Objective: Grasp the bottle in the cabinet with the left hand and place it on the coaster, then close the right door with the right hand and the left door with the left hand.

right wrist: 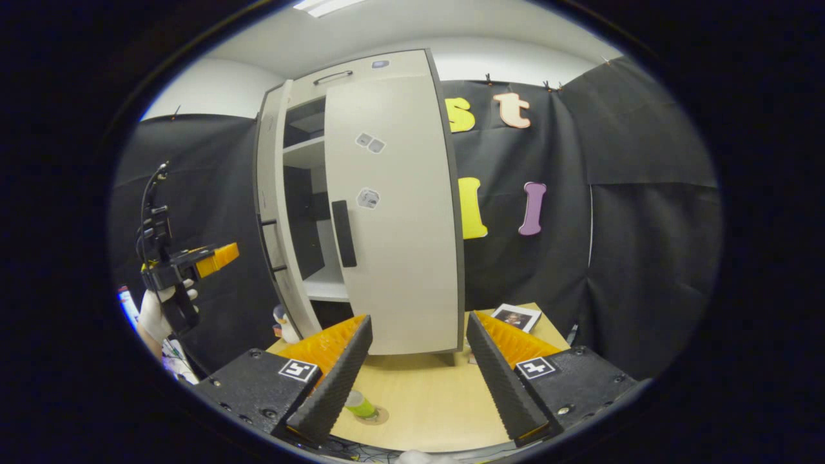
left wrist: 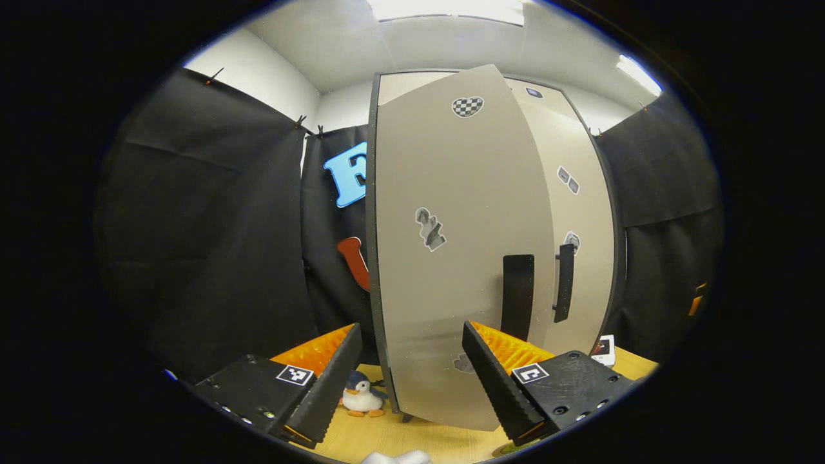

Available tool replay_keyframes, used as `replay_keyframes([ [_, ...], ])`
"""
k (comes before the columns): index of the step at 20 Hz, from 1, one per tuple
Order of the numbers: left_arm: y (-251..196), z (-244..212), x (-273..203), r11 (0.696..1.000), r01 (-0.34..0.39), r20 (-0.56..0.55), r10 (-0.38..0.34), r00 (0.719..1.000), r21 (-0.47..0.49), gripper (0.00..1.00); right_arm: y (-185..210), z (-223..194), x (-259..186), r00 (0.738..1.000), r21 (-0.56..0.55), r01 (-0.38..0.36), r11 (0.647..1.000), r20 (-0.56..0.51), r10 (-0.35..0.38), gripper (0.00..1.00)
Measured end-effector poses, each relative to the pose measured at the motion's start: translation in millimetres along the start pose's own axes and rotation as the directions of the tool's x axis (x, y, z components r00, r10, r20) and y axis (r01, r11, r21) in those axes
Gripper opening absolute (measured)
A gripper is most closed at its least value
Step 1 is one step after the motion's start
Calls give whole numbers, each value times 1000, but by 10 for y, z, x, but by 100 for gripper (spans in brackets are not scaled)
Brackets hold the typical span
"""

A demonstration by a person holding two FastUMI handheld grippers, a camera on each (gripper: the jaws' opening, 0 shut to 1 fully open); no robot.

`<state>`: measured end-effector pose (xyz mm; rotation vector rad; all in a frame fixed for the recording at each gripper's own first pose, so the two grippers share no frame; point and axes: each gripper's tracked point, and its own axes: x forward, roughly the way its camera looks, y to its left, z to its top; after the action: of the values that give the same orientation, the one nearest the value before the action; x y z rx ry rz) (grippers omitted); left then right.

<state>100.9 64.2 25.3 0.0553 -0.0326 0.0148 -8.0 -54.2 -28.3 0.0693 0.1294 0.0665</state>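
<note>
Both tongs, left and right, are spread and hold nothing. Near on the pale wooden surface, the green bottle stands on its round coaster. Farther off, the beige cabinet's right door is closed, its left door ajar; no writing is legible.

No word, brand or number is legible. The stickers on the left door and right door are pictures, too small to make out.

Bright ceiling panels light both sharp, edge-warped fisheye views.
</note>
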Motion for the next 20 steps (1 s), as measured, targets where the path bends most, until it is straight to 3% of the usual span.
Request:
replay_keyframes([
  [7,-145,10,-130,1000,24,-15,-24,1000,-4,96,53,81,5,1000,-4,-14,1000,22,14,97],
  [8,-166,22,-154,1000,28,-14,-28,1000,-9,96,59,93,4,1000,-3,-16,1000,26,16,93],
  [16,-301,169,-535,997,63,-8,-64,998,-42,96,135,140,52,999,10,-31,999,45,31,93],
  [20,-315,0,-783,997,52,-42,-54,998,-59,96,195,106,94,998,9,-36,999,42,35,93],
])
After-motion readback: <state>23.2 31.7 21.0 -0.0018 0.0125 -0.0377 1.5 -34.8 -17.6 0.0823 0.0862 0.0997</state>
